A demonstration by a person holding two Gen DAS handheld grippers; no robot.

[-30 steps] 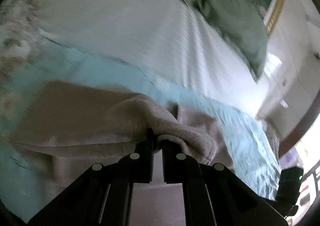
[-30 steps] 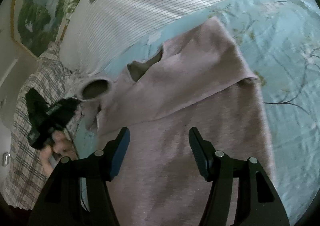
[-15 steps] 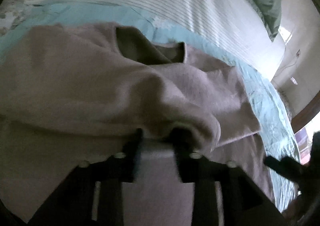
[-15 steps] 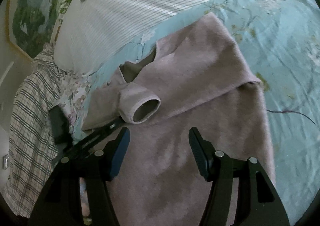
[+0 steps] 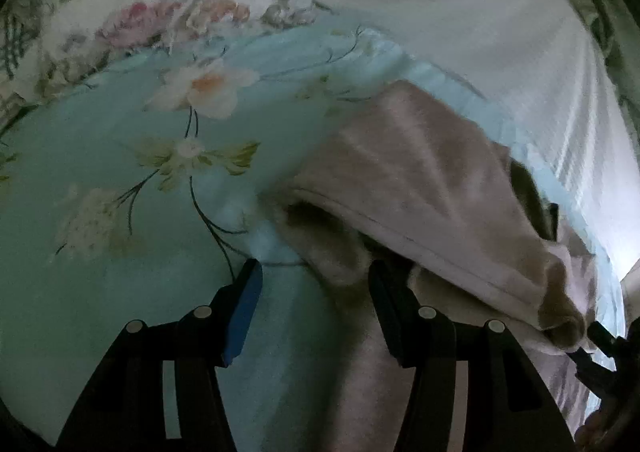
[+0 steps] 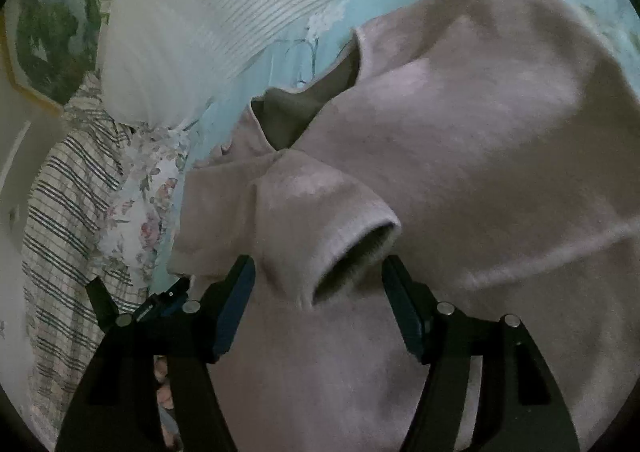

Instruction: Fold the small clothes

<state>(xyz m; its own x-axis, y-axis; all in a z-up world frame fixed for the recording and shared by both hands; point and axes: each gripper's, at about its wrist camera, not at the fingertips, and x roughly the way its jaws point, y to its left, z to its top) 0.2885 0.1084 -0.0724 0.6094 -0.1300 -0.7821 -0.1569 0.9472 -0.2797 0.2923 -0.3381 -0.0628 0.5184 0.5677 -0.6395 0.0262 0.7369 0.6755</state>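
The left gripper (image 5: 312,284) hangs over the bed with its jaws opening; its fingers (image 5: 244,304) stand spread and neither pad presses on cloth. Between them lie the bare bedsheet and, toward the right finger, the folded side edge of the pinkish-mauve sweater (image 5: 432,180). From the fingertips the sweater runs out toward 1 and 2 o'clock, a doubled layer with a hemmed edge slanting down to 4 o'clock. To 10 and 11 o'clock spreads the pale teal floral bedsheet (image 5: 120,180), printed with white blossoms on dark stems. Beyond it, at 12 o'clock, lies a white cloth with pink flowers (image 5: 160,20), and at 1 o'clock a white ribbed blanket (image 5: 480,24). At 4 o'clock, at the frame's edge, the dark tip of the other tool shows.

The right gripper (image 6: 318,284) has its jaws closing, still apart, with the sweater's sleeve cuff (image 6: 356,256) between the fingertips; the pads do not yet squeeze it. The cuff's open mouth faces the camera, lying on the sweater's body (image 6: 500,140), which fills the view from 12 to 5 o'clock. The neck opening (image 6: 304,104) sits at 12 o'clock from the cuff. At 10 and 11 o'clock lie the ribbed blanket and a plaid cloth (image 6: 68,212); the left gripper's dark tip shows at 8 o'clock.
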